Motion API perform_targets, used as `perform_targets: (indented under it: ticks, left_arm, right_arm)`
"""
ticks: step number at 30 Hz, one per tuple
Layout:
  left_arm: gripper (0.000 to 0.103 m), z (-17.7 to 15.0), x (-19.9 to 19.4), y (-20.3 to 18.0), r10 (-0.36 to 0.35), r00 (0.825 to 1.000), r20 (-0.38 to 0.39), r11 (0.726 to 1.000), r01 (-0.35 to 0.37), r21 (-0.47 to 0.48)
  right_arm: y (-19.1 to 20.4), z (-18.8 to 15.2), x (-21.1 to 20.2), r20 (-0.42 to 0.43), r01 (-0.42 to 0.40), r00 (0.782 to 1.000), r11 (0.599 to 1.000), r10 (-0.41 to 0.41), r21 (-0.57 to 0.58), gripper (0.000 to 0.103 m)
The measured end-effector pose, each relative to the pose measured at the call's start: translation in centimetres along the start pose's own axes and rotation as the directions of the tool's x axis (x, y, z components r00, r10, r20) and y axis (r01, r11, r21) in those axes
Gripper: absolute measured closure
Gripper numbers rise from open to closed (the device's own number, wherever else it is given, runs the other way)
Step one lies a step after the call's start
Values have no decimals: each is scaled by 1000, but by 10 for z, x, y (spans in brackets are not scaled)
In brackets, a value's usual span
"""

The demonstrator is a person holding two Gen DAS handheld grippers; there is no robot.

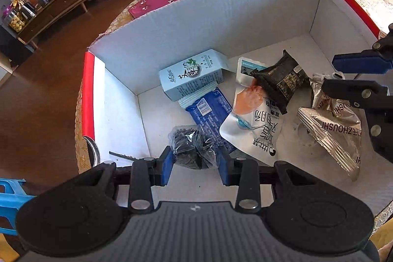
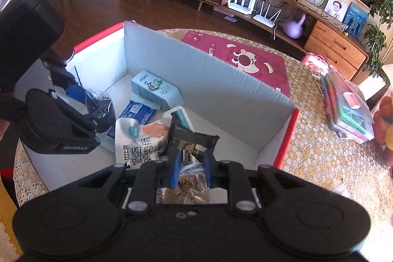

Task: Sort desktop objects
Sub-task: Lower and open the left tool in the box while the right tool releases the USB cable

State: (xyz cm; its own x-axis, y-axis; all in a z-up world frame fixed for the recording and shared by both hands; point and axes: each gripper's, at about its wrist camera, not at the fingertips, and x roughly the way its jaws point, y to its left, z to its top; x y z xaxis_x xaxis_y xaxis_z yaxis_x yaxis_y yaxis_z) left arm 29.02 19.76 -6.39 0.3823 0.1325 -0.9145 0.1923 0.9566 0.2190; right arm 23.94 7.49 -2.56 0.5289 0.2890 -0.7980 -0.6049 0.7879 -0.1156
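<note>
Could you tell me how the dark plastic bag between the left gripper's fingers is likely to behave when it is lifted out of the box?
The dark plastic bag looks crinkled and shapeless, so it will probably sag below the left gripper. Its thin glossy film may slip between the pads. It seems light for its bulk, though its contents are unclear.

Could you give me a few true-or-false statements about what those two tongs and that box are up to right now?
1. The left tongs grip a clear bag of dark bits. True.
2. The cardboard box has nothing in it. False: it holds several packets and a pale blue carton.
3. The right tongs are closed on a silver packet. True.
4. The black packet lies flat on the box floor. False: it rests on top of the white pouch.
5. The box stands on the wooden floor. False: it stands on a table with a lace cloth.
</note>
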Motion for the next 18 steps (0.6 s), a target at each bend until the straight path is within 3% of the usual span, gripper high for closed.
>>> perform_targets:
  ticks: [12,17,18]
  left_arm:
    - [63,-4,7,0,-17,998,-66,1000,16,-20]
    - [38,-7,-4,-4,-11,999,-48,1000,9,-26]
    - [38,-7,-6,-5,-5,999,-44,1000,4,-27]
  right_arm:
    - [-4,-7,-6,7,-26,1000,999,26,23,75]
    - [-6,-9,-15,18,-40,999,999,39,26,67]
    - [-6,-10,-17,21,-44,999,999,44,27,65]
